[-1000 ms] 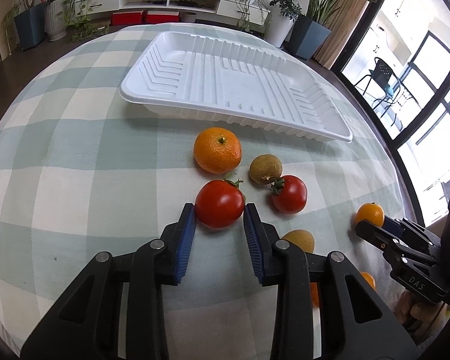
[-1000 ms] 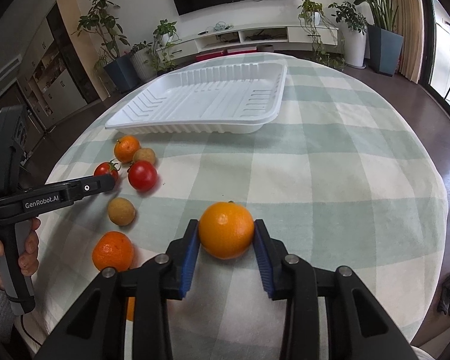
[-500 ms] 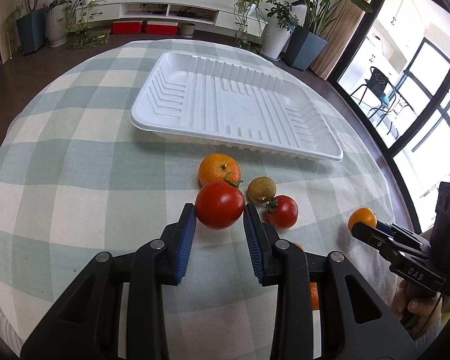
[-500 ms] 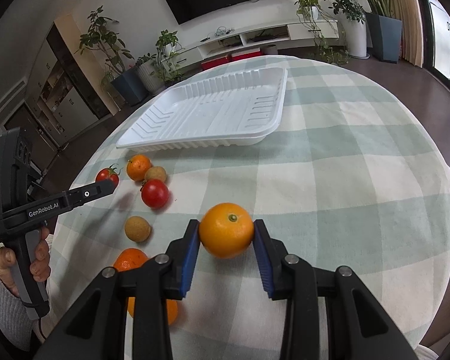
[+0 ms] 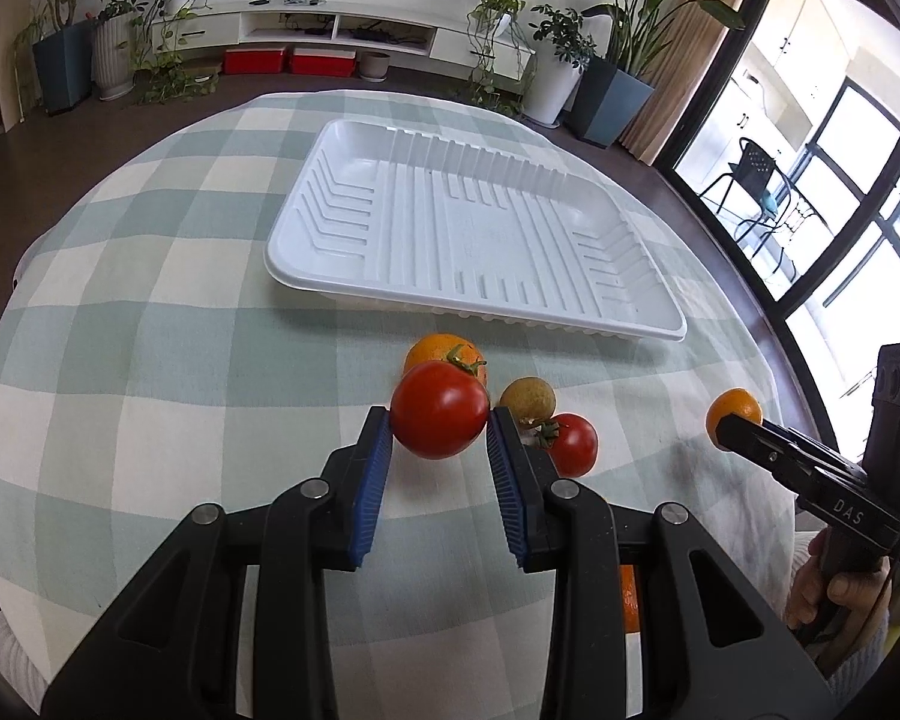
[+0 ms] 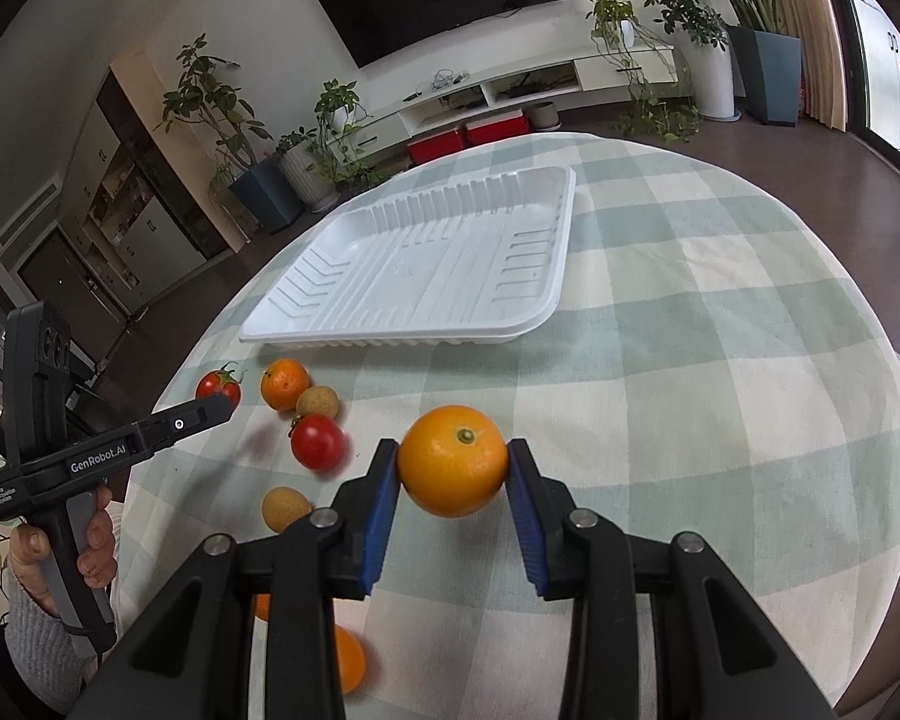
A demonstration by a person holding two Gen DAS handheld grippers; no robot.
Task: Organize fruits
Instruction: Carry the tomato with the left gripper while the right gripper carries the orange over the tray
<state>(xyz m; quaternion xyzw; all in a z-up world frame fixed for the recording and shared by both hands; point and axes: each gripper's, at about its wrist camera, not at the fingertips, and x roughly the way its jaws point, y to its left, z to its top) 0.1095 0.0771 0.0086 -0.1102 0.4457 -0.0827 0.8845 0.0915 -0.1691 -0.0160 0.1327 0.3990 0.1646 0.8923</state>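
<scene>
Left gripper [image 5: 439, 432]: blue pads pressed against both sides of a large tomato [image 5: 439, 416], held clear of the table [image 5: 150, 396] at the centre of the left wrist view. Just beyond it lie a mandarin [image 5: 435, 348], a brown round fruit [image 5: 528, 401] and a smaller tomato [image 5: 572, 443], close together. Above them in the frame the near rim of the empty white tray [image 5: 480, 240] runs from centre left down to the right; a narrow strip of checked cloth separates fruit and rim.

Right gripper [image 6: 453, 468]: pads closed on an orange [image 6: 453, 459], lifted off the cloth at lower centre of the right wrist view. The tray's long near edge lies above and left of the orange, with bare cloth between them. To the right, the table is open out to its curved edge.
</scene>
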